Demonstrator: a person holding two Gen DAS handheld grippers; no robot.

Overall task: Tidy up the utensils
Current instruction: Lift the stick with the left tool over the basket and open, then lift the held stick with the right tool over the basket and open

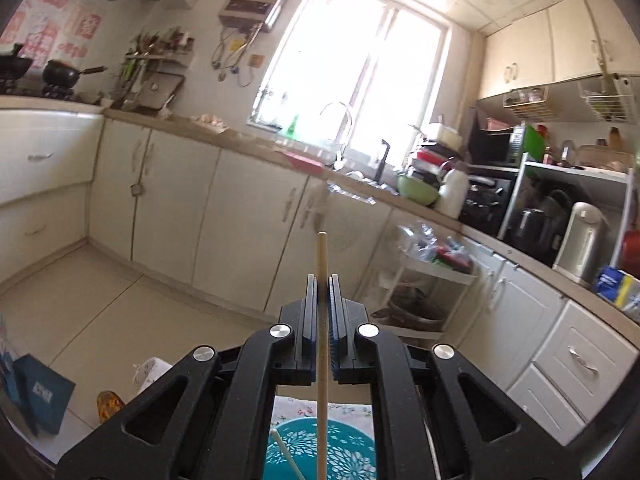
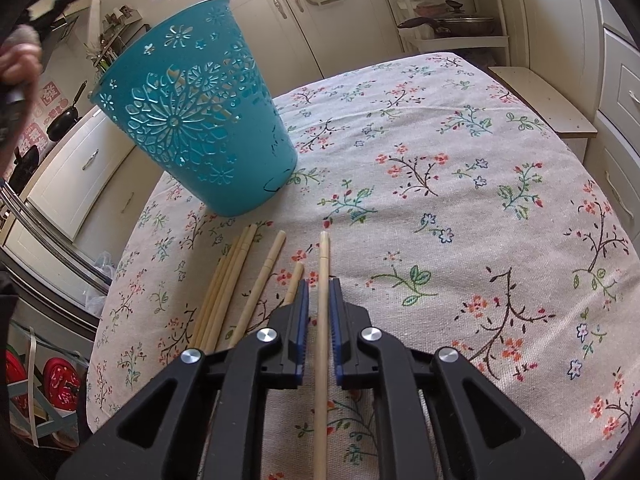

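High above the table, my left gripper (image 1: 323, 280) is shut on a pale wooden chopstick (image 1: 322, 360) that runs straight out between its jaws. Beneath it lies the open top of the teal cut-out basket (image 1: 348, 452), with another chopstick (image 1: 286, 456) leaning inside. In the right wrist view the basket (image 2: 188, 120) stands on the floral tablecloth (image 2: 460, 200). My right gripper (image 2: 319, 282) is low over the cloth. A chopstick (image 2: 322, 340) lies between its jaws, and a thin gap shows beside the left pad. Several loose chopsticks (image 2: 224, 292) lie to its left.
A person's hand (image 2: 20, 60) shows at the upper left. Beyond the table stand white cabinets (image 2: 280, 12), a shelf rack holding a lidded pan (image 2: 452, 24) and a wooden board (image 2: 540, 96). The left wrist view takes in the kitchen counter (image 1: 224, 136), window and floor.
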